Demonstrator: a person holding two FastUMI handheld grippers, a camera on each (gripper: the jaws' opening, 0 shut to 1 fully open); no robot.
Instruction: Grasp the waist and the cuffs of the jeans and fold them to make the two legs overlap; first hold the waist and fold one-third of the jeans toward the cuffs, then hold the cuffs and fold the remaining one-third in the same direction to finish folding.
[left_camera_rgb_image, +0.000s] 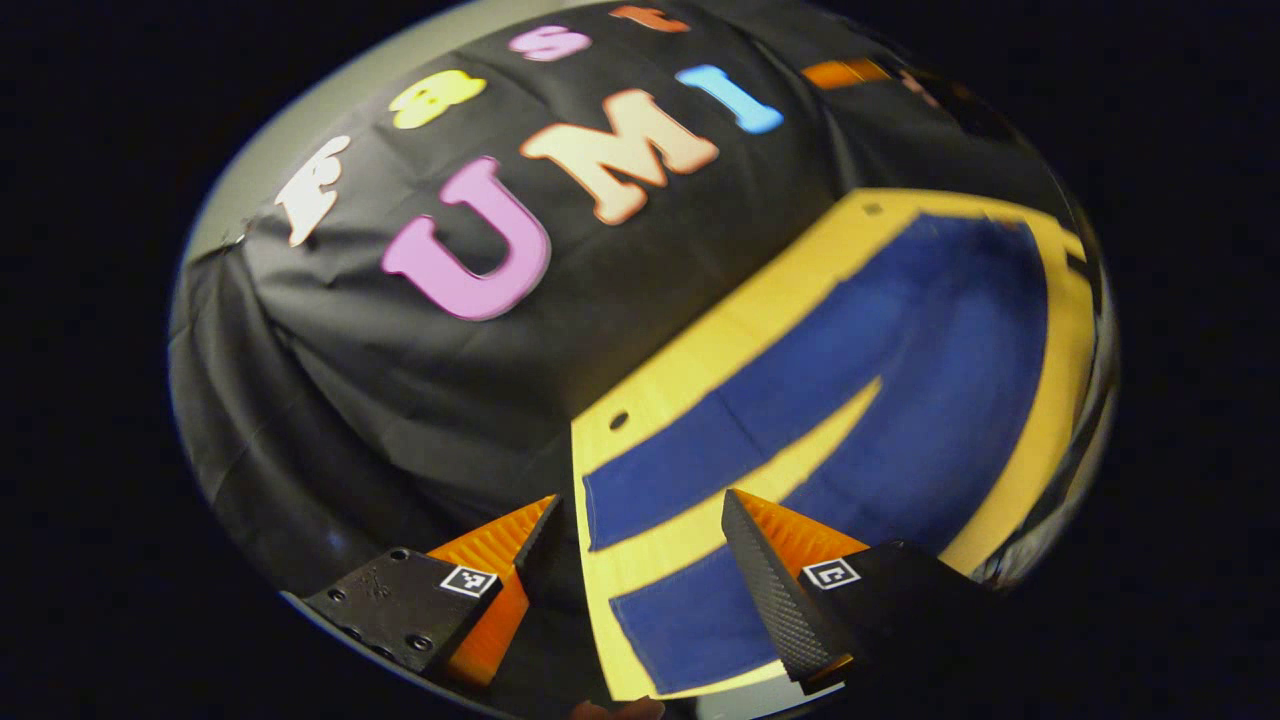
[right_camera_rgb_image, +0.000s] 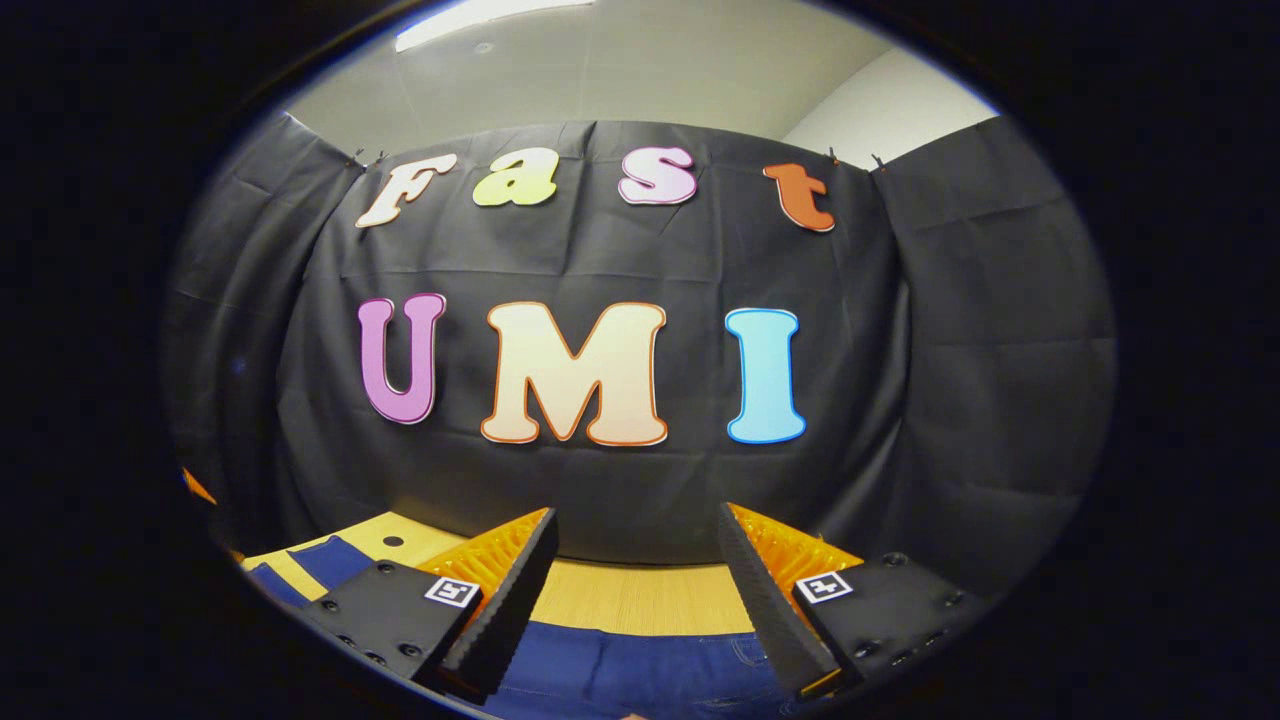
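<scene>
Jeans (left_camera_rgb_image: 900, 390) lying flat and unfolded on a yellow wooden table (left_camera_rgb_image: 700, 350).
Dark blue and smooth, the jeans are stretching lengthwise across the table in the left gripper view, the two legs splaying apart toward the cuffs (left_camera_rgb_image: 660, 560) nearest the camera and joining at the waist at the far end. The left gripper (left_camera_rgb_image: 640, 530) is hovering over the cuffs, jaws released and grasping nothing. The right gripper (right_camera_rgb_image: 635, 560) is hanging spread wide above the waist (right_camera_rgb_image: 640, 670), gripping nothing.
</scene>
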